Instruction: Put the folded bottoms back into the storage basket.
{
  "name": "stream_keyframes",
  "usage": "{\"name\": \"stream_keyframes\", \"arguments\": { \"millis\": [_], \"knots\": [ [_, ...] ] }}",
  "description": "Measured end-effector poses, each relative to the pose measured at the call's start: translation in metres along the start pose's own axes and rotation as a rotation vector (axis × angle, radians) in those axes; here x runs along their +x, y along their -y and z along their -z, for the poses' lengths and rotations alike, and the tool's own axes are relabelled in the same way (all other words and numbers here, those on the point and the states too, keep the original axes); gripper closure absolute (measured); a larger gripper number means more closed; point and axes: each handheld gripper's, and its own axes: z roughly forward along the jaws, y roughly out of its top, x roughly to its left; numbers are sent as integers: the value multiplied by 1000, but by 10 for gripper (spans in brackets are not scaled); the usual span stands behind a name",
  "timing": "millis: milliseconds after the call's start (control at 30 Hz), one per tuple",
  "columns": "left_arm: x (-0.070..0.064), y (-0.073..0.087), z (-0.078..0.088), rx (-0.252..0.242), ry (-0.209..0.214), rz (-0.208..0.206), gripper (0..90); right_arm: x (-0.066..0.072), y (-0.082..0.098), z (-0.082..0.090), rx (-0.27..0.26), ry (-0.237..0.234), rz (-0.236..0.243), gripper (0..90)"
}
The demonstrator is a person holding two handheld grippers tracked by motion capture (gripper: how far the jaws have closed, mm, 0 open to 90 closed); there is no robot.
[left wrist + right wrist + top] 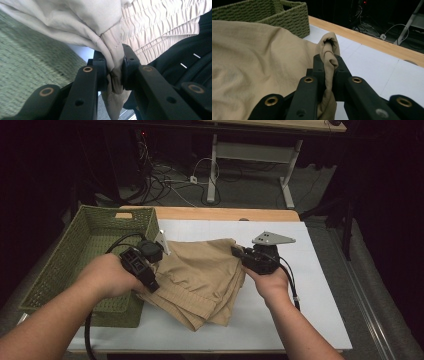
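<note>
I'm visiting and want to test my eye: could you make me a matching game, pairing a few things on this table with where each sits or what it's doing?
Things:
1. tan garment
2. green woven basket
3. left gripper
4. white mat

States or places:
A. covers the wooden tabletop
B. stands at the table's left edge
C. shut on a bunched fold of cloth
D. lies folded in the middle, pinched at two sides

Pairs: 1-D, 2-B, 3-C, 4-A

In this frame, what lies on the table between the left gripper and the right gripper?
The folded tan shorts span the stretch between the left gripper and right gripper in the high view; both grippers' jaws pinch their fabric.
</note>
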Motion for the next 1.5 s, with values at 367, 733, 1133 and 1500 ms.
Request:
{"name": "stream_keyframes", "arguments": {
  "millis": [367, 733, 1133, 1500],
  "knots": [
    [10, -2, 19, 10, -18, -5, 759, -2, -18, 3, -18, 16, 19, 846],
    [26, 20, 48, -28, -39, 8, 759, 15, -56, -3, -38, 21, 54, 846],
    [58, 57, 57, -7, -69, 50, 760, 53, -90, -36, -49, -25, 99, 845],
    [100, 104, 47, -34, -98, 140, 759, 85, -100, -93, -16, -90, 108, 845]
  ]
}}
